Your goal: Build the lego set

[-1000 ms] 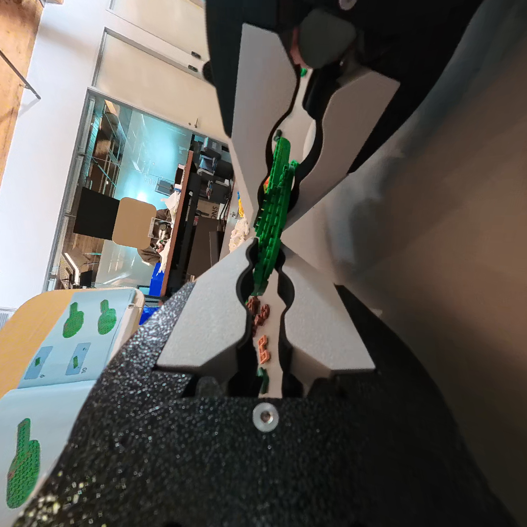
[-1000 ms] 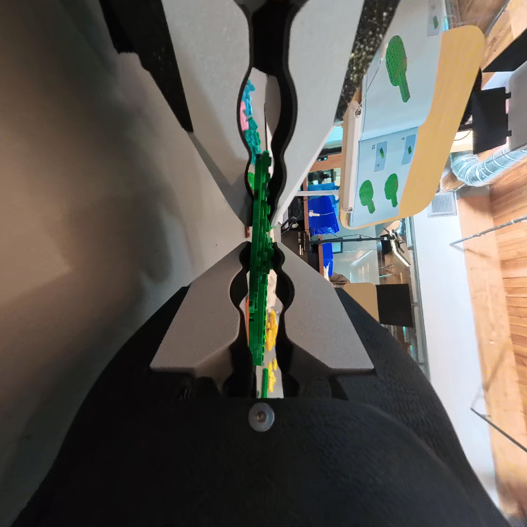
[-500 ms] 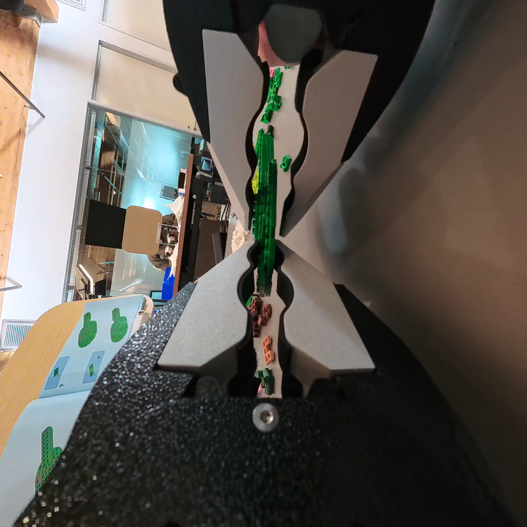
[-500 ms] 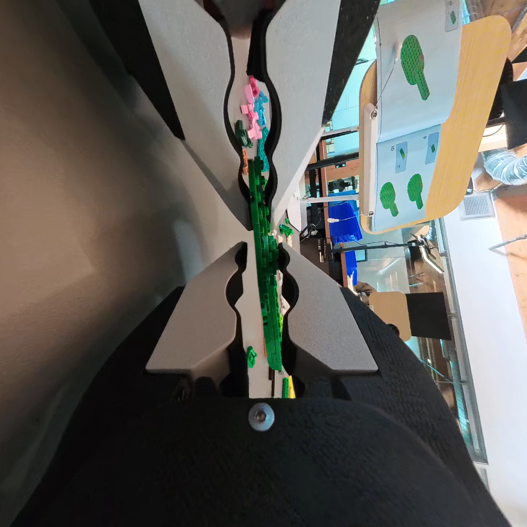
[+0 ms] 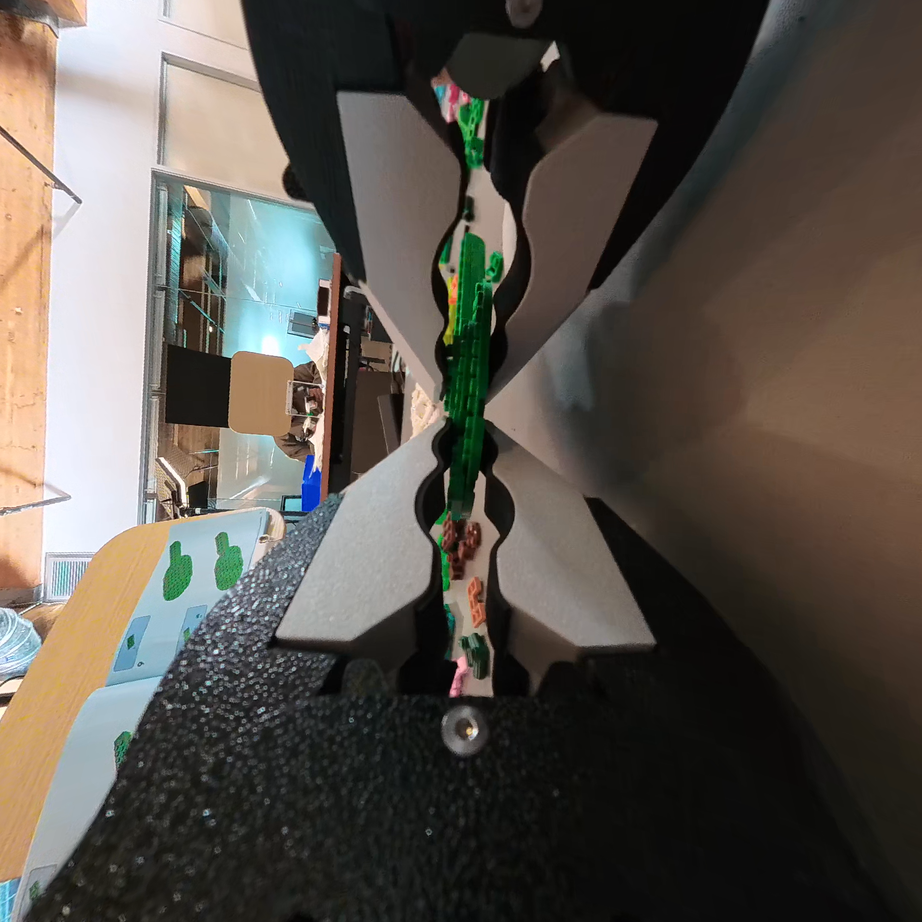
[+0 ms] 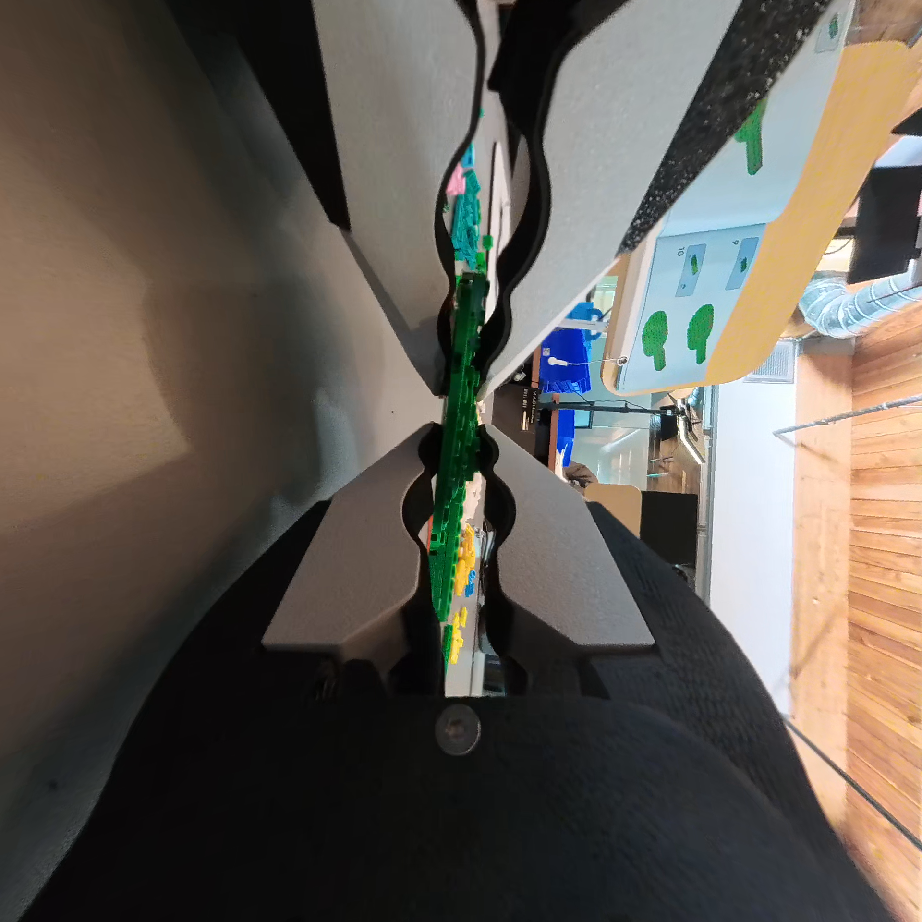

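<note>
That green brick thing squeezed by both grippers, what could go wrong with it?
1. The green brick plate is thin and seen edge-on, pinched by the left gripper and the right gripper tip to tip. If they pull or twist differently, it might snap apart at a seam.
2. Each gripper seems to clamp only a narrow strip, so the plate could slip out.
3. If it drops, it may scatter the loose brown bricks and yellow bricks on the table below.

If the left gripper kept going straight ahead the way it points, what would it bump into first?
Most likely the right gripper, which faces it tip to tip; both grip the same green brick plate edge-on. Depth is hard to judge, but little room shows between them.
</note>
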Motion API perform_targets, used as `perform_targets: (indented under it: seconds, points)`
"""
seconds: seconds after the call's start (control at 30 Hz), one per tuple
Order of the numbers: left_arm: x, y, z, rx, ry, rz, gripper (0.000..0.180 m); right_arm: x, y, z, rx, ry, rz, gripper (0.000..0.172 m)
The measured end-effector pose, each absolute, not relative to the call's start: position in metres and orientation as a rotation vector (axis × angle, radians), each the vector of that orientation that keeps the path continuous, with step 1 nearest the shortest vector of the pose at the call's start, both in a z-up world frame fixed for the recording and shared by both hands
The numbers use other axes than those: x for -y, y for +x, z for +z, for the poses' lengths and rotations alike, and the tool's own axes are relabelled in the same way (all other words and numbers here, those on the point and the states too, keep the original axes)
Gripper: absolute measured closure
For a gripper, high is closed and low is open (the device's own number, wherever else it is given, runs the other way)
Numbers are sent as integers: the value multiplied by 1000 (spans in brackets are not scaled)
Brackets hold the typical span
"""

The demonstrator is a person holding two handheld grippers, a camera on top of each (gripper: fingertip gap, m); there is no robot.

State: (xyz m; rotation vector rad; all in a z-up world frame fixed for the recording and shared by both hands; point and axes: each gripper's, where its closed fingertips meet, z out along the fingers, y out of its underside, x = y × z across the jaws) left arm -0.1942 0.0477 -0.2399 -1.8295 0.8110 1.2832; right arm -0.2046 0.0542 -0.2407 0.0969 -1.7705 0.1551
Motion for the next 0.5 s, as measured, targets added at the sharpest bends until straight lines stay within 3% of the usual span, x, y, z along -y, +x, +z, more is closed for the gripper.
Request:
perform_targets:
  seconds: [0.33,0.5]
  points:
    - [-48,-192,-238,-814,-1816,1258,176,-54,-203,-239,1794,53,236,160]
    - [-47,-192,-234,-806,-1794,1271,176,-51,-202,-236,1778,62,272,152]
